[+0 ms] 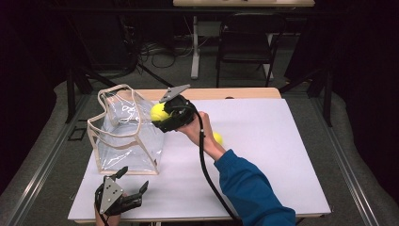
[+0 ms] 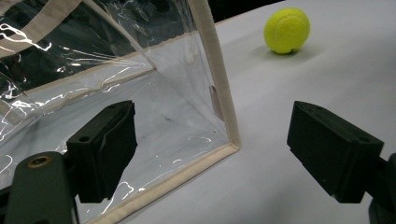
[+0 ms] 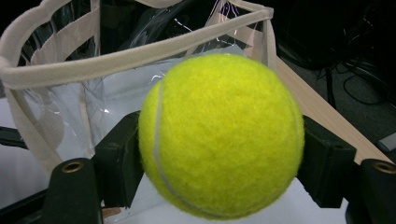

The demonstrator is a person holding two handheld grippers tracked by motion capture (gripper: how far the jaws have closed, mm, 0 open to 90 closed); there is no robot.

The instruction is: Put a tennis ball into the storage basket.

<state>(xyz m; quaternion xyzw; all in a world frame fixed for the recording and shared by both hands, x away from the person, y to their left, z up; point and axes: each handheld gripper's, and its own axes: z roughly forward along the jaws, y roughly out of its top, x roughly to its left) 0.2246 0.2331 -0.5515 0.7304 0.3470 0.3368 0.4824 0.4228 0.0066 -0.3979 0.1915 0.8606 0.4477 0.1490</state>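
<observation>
Held ball: one yellow tennis ball is clamped between the jaws of the right tool; it hangs in the air just beside the right upper rim of the bag, above the desk.
Second ball: another yellow tennis ball lies on the desk to the right of the bag, well apart from it; in the high view it peeks out behind the person's right wrist.
Ball count: two in all, one gripped, one lying free.
Bag: one clear plastic bag with cream trim and cream handles stands upright on the left part of the desk, its mouth open upward.
Right tool: clenched on the held ball, pointing left toward the bag's mouth; a blue sleeve reaches in from the near right.
Left tool: one, at the near left edge of the desk, jaws spread apart and released, nothing between them; it points at the bag's near right bottom corner.
Desk: one white desk carries it all.
</observation>
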